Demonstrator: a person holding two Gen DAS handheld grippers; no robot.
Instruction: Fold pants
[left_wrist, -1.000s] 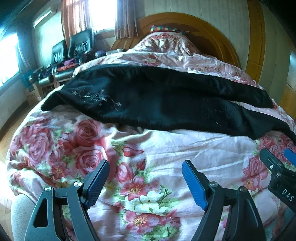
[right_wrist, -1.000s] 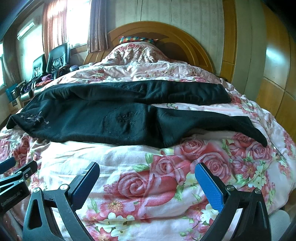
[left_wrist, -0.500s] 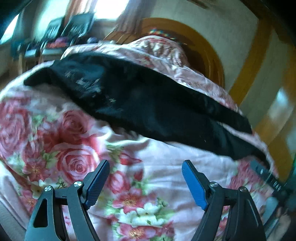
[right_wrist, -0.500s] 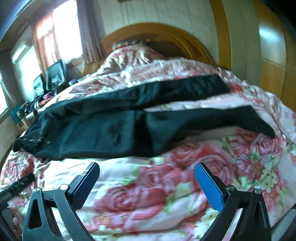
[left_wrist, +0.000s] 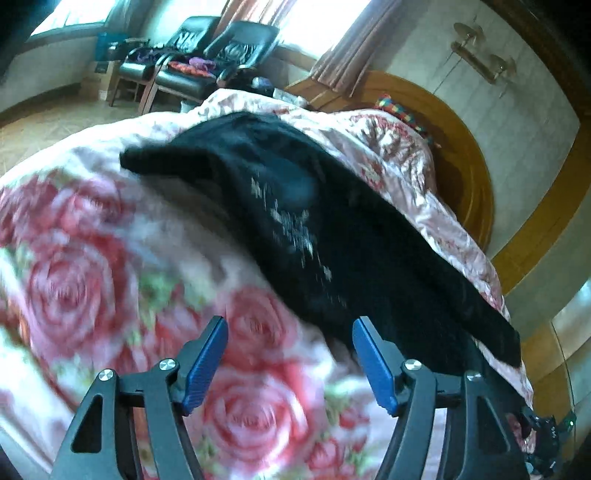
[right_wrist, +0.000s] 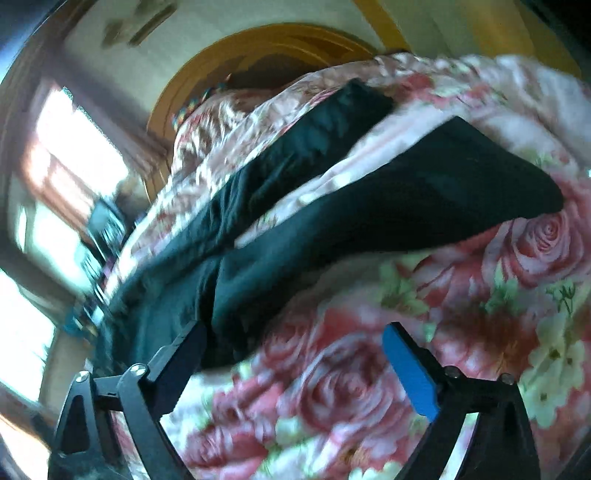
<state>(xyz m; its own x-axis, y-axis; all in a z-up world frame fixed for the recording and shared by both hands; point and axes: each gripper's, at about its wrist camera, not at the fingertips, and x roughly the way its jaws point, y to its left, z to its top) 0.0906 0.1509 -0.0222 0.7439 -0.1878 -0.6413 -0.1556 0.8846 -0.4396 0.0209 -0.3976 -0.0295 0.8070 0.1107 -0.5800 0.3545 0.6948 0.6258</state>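
Pants (left_wrist: 332, 236) lie spread, unfolded, across the flowered bed (left_wrist: 92, 258). Both views have tilted and drawn closer since a moment ago. Left hand-held gripper (left_wrist: 290, 358) and right hand-held gripper (right_wrist: 295, 363) have just been closing slightly, nothing between the jaws, still spread; likely reaching for the near edge.

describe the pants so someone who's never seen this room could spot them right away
Start at the bed with the rose-print quilt below the arched wooden headboard. Across it lie the black pants, legs apart. They are the only dark, plain cloth there, with pale embroidery near one end.
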